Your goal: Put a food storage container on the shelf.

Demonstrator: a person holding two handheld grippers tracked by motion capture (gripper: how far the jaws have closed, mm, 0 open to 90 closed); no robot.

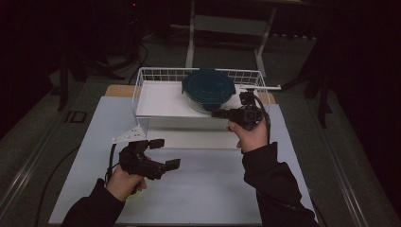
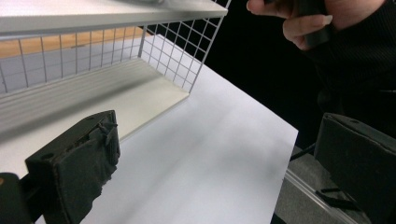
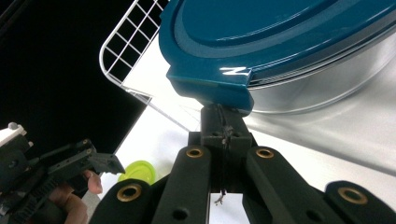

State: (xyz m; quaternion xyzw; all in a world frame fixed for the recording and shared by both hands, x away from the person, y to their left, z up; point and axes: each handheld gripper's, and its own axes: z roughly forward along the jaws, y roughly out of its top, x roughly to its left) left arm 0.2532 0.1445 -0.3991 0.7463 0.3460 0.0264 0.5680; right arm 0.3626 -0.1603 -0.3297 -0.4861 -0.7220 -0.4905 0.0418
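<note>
A round clear container with a teal lid [image 1: 208, 88] stands on the upper shelf of a white wire rack [image 1: 156, 101] at the back of the table. My right gripper [image 1: 218, 113] is level and points left at the container's near side. In the right gripper view its jaws [image 3: 224, 122] are shut together, with the tips just under the lid's clip tab [image 3: 210, 88]; nothing shows between them. My left gripper [image 1: 164, 153] hovers over the white mat in front of the rack, and its black pads [image 2: 79, 163] stand wide apart with nothing between them.
The white mat [image 1: 208, 184] covers the table in front of the rack. The rack's lower shelf [image 2: 112, 98] reaches toward me under the upper one. A small yellow-green round thing [image 3: 137, 171] lies near the left hand. The table's right edge [image 2: 292, 175] is close.
</note>
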